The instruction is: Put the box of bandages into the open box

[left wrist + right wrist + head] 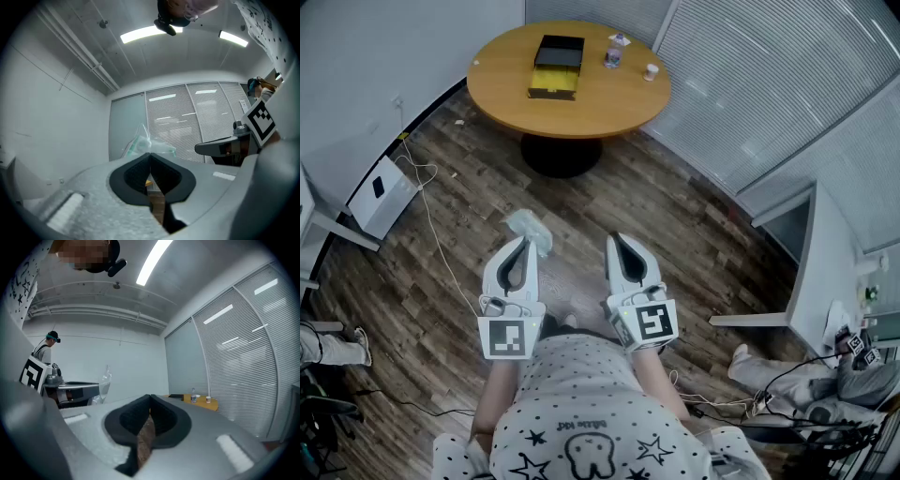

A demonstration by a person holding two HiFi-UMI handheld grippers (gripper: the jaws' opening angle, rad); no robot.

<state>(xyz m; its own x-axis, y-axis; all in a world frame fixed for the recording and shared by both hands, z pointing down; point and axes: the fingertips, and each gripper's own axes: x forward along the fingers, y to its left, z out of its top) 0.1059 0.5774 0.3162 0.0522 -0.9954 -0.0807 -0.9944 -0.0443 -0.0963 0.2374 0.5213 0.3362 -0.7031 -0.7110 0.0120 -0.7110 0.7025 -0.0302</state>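
Observation:
The box of bandages [531,230] is a pale green-and-white pack in clear wrap. It sticks out past the tips of my left gripper [528,242], which is shut on it, held level over the wooden floor. The left gripper view shows the bandage pack [149,145] just beyond the closed left gripper [149,154]. My right gripper [616,241] is beside it, shut with nothing between its fingers; its closed tips [150,397] meet in the right gripper view. The open box [555,67], black and yellow, lies far ahead on the round wooden table [591,103].
A small bottle [616,49] and a cup [651,71] stand on the table right of the open box. A white unit [382,192] with a trailing cable [431,225] sits on the floor at left. A white desk [823,272] and a seated person [811,380] are at right.

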